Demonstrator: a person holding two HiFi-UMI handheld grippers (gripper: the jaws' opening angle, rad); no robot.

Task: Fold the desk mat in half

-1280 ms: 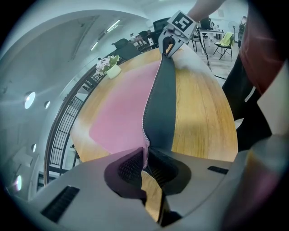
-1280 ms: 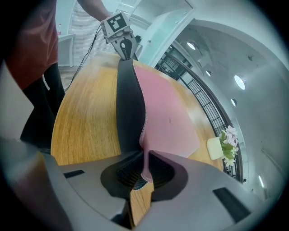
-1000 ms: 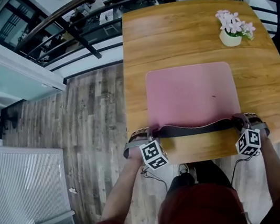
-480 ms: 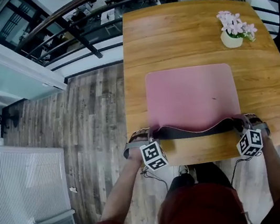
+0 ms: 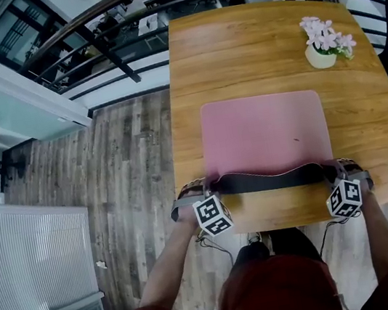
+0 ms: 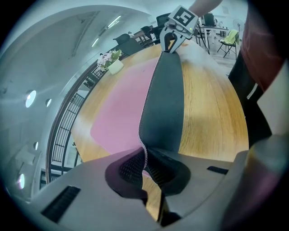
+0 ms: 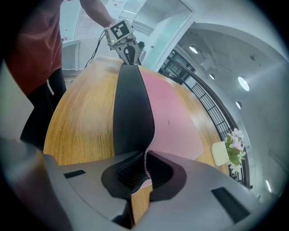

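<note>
Claws: left claw [image 5: 212,183], right claw [image 5: 328,165] just closed tighter, gripping near corners of pink rectangular desk mat [image 5: 264,131]
Far edge: toward frame top

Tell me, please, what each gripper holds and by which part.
The pink desk mat: left gripper on its near left corner, right gripper on its near right corner, both jaws having just closed further.

Desk mat [image 5: 264,131]: pink top face smooth and matt, leather-like; lifted underside dark grey and matt; pale stitching along the edge.
Counter [image 5: 249,45]: warm wood, streaked grain, soft satin sheen.
Floor [image 5: 108,172]: grey-brown wood-look planks, matt, weathered.
Flower pot [image 5: 320,57]: pale, smooth.
Railing [image 5: 109,52]: dark metal bars.
</note>
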